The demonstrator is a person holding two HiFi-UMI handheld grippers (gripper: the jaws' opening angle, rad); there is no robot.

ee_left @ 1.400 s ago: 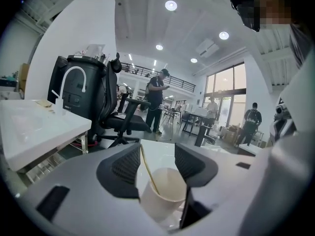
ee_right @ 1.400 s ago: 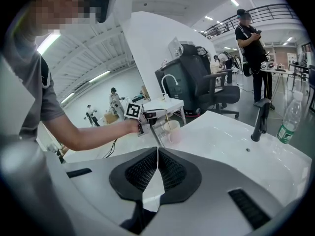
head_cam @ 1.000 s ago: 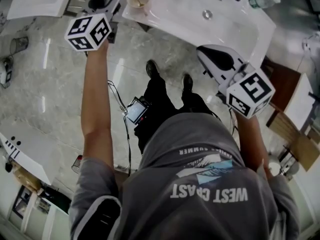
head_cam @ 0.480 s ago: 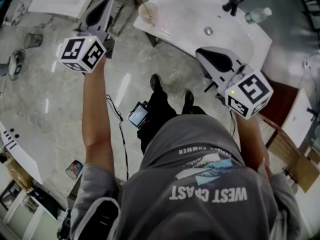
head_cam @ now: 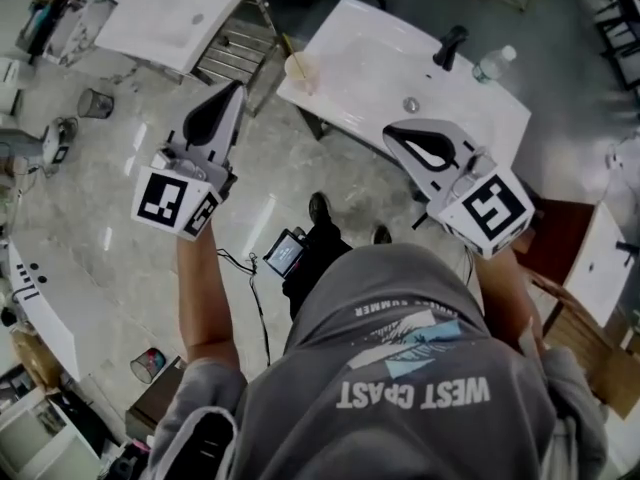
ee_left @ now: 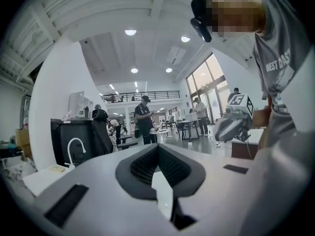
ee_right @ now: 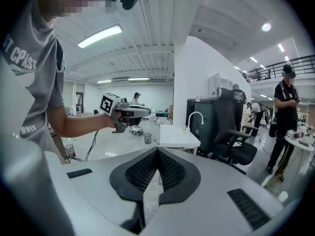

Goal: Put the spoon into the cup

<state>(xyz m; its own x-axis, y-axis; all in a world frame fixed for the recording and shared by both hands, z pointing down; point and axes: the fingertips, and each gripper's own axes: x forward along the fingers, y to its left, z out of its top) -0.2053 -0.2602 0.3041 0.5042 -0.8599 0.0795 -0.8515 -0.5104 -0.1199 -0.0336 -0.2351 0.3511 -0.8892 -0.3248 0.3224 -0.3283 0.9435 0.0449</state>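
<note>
I read the pale marble-look floor (head_cam: 80,218) as polished and glossy, streaked with glare. The white sink counter (head_cam: 360,58) looks smooth and glazed. The left gripper (ee_left: 158,150) has a matt grey plastic shell; its black pads (ee_left: 142,167) are finely ribbed.

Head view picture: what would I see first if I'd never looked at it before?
Two big grey grippers with black-and-white square markings jump out: the left gripper at the left and the right gripper at the right, both held up high, fingers shut and empty. Far below, at the corner of a white sink top, stands a small cup with the spoon in it.
</note>
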